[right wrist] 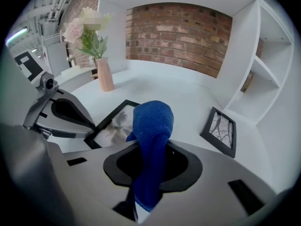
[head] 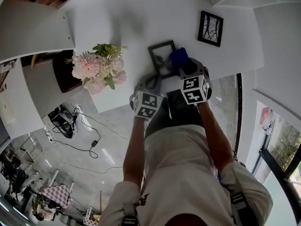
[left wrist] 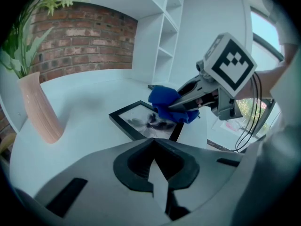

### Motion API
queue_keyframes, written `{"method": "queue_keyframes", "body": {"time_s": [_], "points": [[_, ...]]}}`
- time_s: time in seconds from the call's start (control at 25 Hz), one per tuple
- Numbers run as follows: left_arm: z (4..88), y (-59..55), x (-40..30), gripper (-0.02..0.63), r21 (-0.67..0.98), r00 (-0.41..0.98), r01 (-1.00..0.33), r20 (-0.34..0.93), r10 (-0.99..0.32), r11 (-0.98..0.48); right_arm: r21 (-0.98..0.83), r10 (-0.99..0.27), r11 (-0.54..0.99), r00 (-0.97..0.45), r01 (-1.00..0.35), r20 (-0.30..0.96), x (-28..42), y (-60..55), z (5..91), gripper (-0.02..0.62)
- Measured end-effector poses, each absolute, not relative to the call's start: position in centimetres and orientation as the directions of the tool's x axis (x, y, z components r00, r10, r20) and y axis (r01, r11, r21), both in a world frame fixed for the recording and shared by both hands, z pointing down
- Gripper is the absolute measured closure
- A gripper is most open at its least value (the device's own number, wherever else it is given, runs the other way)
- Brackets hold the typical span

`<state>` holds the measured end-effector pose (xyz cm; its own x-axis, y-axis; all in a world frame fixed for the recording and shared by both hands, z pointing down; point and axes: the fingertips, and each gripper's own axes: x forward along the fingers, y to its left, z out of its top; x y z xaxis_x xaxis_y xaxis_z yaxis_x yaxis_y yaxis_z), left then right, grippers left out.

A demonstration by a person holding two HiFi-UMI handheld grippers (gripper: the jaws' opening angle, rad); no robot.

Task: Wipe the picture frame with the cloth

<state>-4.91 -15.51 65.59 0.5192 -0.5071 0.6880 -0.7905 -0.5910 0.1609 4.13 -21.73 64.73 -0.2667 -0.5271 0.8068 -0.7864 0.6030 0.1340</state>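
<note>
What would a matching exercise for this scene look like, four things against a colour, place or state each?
Things:
1. cloth
2. vase
3. left tool
4. small frame

Descriptions:
A. shut, nothing held
B. pink, holding flowers
C. lying near the white shelves
D. blue, clamped in the right tool

Pairs: 1-D, 2-B, 3-A, 4-C.
</note>
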Motion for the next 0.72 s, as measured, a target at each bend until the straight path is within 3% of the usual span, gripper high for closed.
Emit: {"method": "queue_keyframes", "body": {"time_s": [0.4,0.72], "points": [[65.6,-15.5,-4.9,0.604,0.165,0.522,-0.788,0.689,-0.502,-0.593,0.169,-0.584,0.534,-0.217,-0.829,0.782,7.9,-23.4,62.1,0.507],[65.5,-15.6,-4.8,0.604,0.165,0.526,-0.786,0.685,-0.505,-0.595,0.073,-0.585,0.564,-0.335,-0.823,0.739,4.8,-23.2,58.7,0.506]]}}
